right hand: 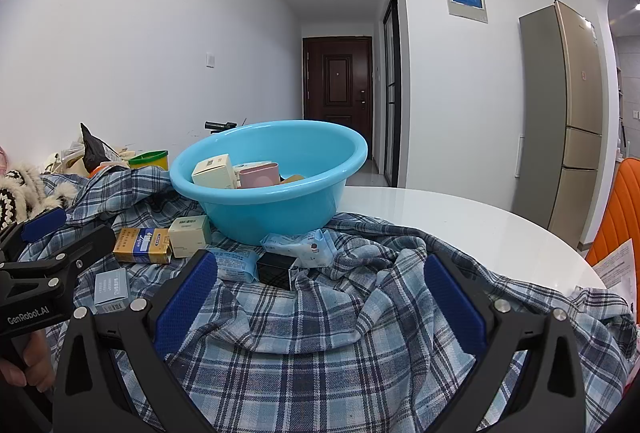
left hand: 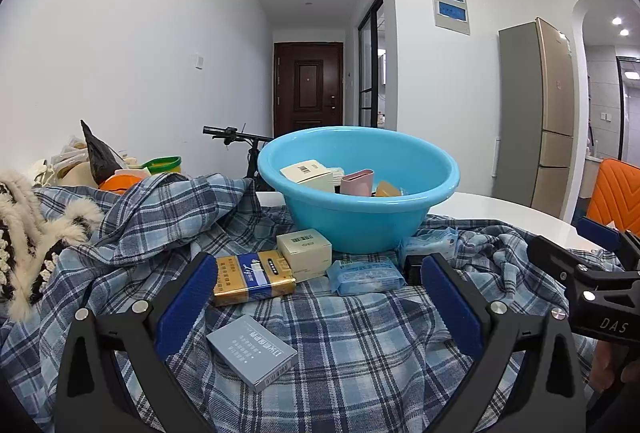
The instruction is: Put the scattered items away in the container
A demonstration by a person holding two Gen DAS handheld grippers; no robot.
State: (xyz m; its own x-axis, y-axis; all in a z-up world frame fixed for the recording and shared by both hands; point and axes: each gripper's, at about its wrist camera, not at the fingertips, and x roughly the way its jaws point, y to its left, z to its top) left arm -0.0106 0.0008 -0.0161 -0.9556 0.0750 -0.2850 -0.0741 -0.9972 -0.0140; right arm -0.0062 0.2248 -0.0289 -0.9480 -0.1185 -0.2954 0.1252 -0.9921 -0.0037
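Observation:
A blue basin (left hand: pixel 360 217) (right hand: pixel 272 209) stands on a plaid cloth and holds a cream box, a pink item and an amber block. In front of it lie a gold cigarette pack (left hand: pixel 254 279) (right hand: pixel 142 245), a cream box (left hand: pixel 306 253) (right hand: pixel 190 235), a grey box (left hand: pixel 252 351) (right hand: pixel 110 291), blue tissue packs (left hand: pixel 366 275) (right hand: pixel 298 247) and a black box (right hand: pixel 276 269). My left gripper (left hand: pixel 316 269) is open and empty above the cloth, the grey box between its fingers. My right gripper (right hand: pixel 320 269) is open and empty, just short of the black box.
The plaid cloth (right hand: pixel 340 353) covers a round white table (right hand: pixel 460 225). A fur-trimmed garment (left hand: pixel 36 233) and a clutter of containers (left hand: pixel 160 165) lie at the left. An orange chair (left hand: pixel 616 193) stands at the right. Each gripper shows at the other view's edge.

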